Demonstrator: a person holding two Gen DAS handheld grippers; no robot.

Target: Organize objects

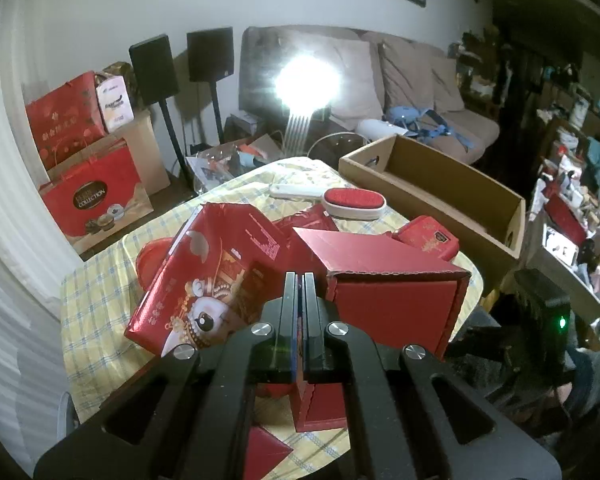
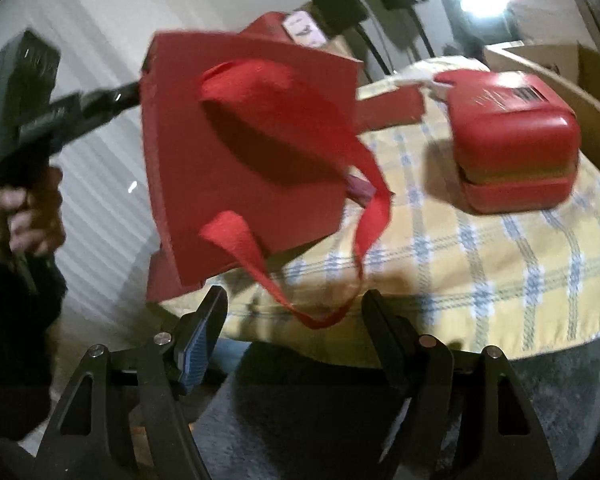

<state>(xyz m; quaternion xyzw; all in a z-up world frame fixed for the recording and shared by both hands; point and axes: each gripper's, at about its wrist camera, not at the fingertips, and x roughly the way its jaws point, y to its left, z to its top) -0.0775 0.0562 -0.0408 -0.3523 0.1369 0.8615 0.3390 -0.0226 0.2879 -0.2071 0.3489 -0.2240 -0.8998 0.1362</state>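
2 grippers: left gripper [image 1: 299, 280] pinches the plain red box's [image 1: 392, 276] flap; right gripper [image 2: 294, 300] gapes empty, ribbon handle [image 2: 256, 256] dangling.

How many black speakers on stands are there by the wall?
2. One speaker stands beside the red gift bags; the other speaker stands just right of it, next to the sofa. More may be hidden in the dark right side.
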